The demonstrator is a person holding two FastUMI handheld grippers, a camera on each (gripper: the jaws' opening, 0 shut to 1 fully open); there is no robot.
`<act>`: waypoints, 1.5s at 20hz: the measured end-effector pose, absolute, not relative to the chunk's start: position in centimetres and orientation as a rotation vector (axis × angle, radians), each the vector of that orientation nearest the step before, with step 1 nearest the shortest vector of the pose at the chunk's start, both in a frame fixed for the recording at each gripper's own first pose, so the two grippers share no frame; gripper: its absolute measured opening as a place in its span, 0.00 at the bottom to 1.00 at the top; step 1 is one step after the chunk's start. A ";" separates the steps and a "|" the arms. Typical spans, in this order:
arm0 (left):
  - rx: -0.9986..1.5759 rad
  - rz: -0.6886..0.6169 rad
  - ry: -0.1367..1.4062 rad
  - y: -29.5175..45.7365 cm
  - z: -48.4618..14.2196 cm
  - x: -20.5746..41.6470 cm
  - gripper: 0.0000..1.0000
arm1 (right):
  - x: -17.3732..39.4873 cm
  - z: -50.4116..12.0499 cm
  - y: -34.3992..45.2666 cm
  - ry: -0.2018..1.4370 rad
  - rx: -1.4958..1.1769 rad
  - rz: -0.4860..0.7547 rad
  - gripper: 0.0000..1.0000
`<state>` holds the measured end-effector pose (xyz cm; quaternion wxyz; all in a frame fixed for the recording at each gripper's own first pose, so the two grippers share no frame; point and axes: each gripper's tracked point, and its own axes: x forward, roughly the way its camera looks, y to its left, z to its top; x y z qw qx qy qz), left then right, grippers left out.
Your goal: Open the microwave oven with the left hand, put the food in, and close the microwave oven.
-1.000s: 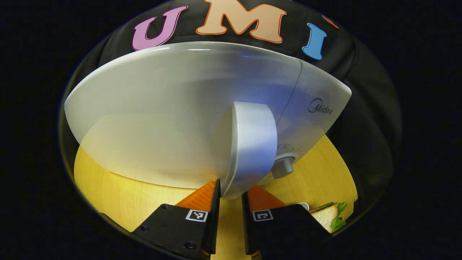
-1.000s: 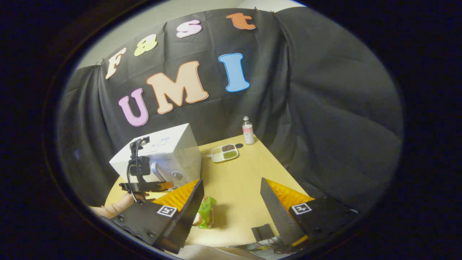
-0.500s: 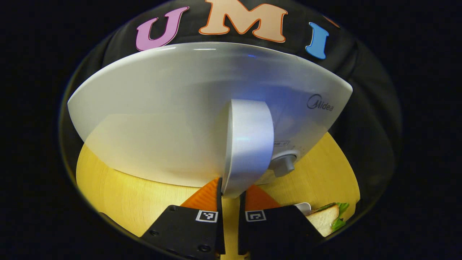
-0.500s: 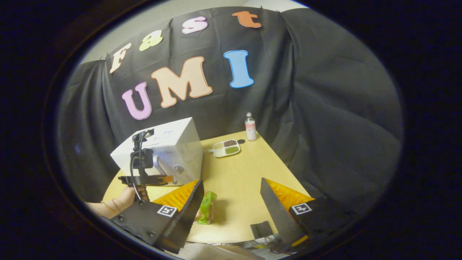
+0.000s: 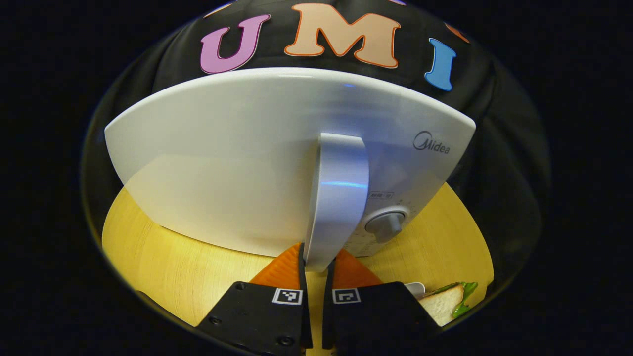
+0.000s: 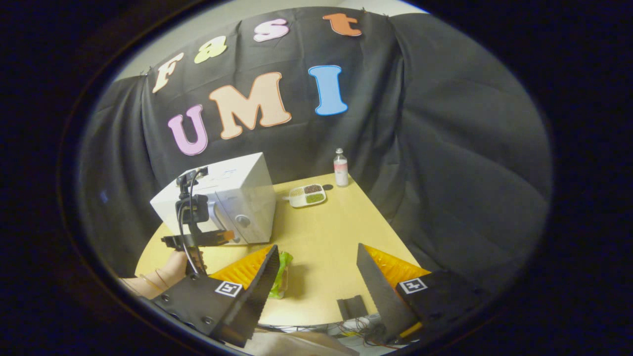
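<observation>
Left tongs [image 5: 316, 269] clamped narrow on the bottom end of the microwave's door handle [image 5: 338, 198], both orange fingers [image 5: 279, 264] pressing it from either side. White microwave [image 5: 247, 158] dead ahead in the left gripper view, door looks closed flush, round knob [image 5: 387, 225] at 3 o'clock of the handle. Sandwich [image 5: 447, 300] on the yellow surface [image 5: 163, 267], at 4 o'clock of the tongs, lettuce sticking out.

Right gripper view: right tongs [image 6: 316, 282] wide apart, holding nothing, hovering over the surface [image 6: 321, 237]. Sandwich [image 6: 281, 274] just beside the left finger [image 6: 242, 269], partly hidden by it; contact unclear. Microwave [image 6: 227, 198] at 10 o'clock, with the left tongs [image 6: 225, 237] at its front and a hand [image 6: 170, 269] holding that rig. Divided dish [image 6: 307, 195] of grains at 12 o'clock, small bottle [image 6: 340, 168] just beyond it near the surface's far corner.
</observation>
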<state>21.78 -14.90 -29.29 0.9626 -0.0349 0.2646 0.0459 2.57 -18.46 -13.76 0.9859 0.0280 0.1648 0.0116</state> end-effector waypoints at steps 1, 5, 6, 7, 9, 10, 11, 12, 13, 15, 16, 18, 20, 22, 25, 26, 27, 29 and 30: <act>-0.073 0.094 0.523 -14.8 -29.2 20.6 0.07 | 2.4 -13.9 -18.5 0.337 0.043 0.020 0.99; -0.044 0.035 0.529 -14.1 -29.9 15.3 0.08 | 2.2 -14.4 -17.9 0.363 0.043 0.045 0.99; -0.047 0.031 0.542 -13.8 -30.2 14.3 0.10 | 2.3 -14.8 -17.4 0.381 0.043 0.063 0.99; -0.040 0.030 0.543 -13.6 -30.3 13.5 0.12 | 2.4 -15.1 -16.8 0.395 0.042 0.085 0.99; -0.019 0.036 0.533 -13.2 -30.4 12.2 0.13 | 2.8 -14.6 -15.5 0.389 0.036 0.125 0.99; -0.024 0.044 0.528 -13.0 -30.5 11.9 0.15 | 3.0 -14.6 -15.0 0.392 0.027 0.139 0.99; -0.041 0.051 0.527 -12.7 -30.5 11.4 0.17 | 3.0 -14.7 -14.5 0.397 0.021 0.151 0.99; -0.073 0.055 0.527 -12.4 -30.5 10.8 0.21 | 3.1 -14.7 -14.0 0.400 0.020 0.161 0.99; -0.114 0.051 0.525 -12.3 -30.1 10.5 0.25 | 3.0 -14.6 -13.4 0.401 0.021 0.168 0.99; -0.154 0.063 0.508 -11.0 -29.2 9.6 0.38 | 2.7 -14.8 -12.8 0.400 0.007 0.169 0.99; -0.162 0.068 0.498 -10.3 -28.7 9.3 0.58 | 2.8 -15.2 -12.7 0.406 -0.005 0.164 0.99; -0.172 0.066 0.491 -9.3 -28.1 8.6 0.91 | 2.3 -15.7 -12.2 0.421 -0.016 0.155 0.99; -0.174 0.052 0.504 -8.7 -28.1 7.2 1.00 | 1.7 -15.8 -11.6 0.430 -0.017 0.143 0.99; -0.141 0.054 0.506 -7.6 -28.0 5.4 1.00 | 1.0 -15.7 -11.0 0.430 -0.021 0.128 0.99; -0.135 0.063 0.513 -5.7 -27.8 2.5 1.00 | -0.5 -15.7 -9.8 0.432 -0.009 0.109 0.99; -0.142 0.070 0.516 -4.9 -27.8 1.3 1.00 | -0.9 -15.9 -9.4 0.432 -0.005 0.104 0.99; -0.149 0.080 0.523 -3.9 -27.8 0.0 1.00 | -1.4 -16.0 -8.9 0.434 -0.004 0.097 0.99; -0.152 0.107 0.523 -1.7 -27.6 -2.4 1.00 | -2.6 -16.4 -8.1 0.435 -0.002 0.093 0.99; -0.149 0.124 0.523 -0.5 -27.6 -3.6 1.00 | -3.2 -16.6 -7.6 0.440 -0.002 0.095 0.99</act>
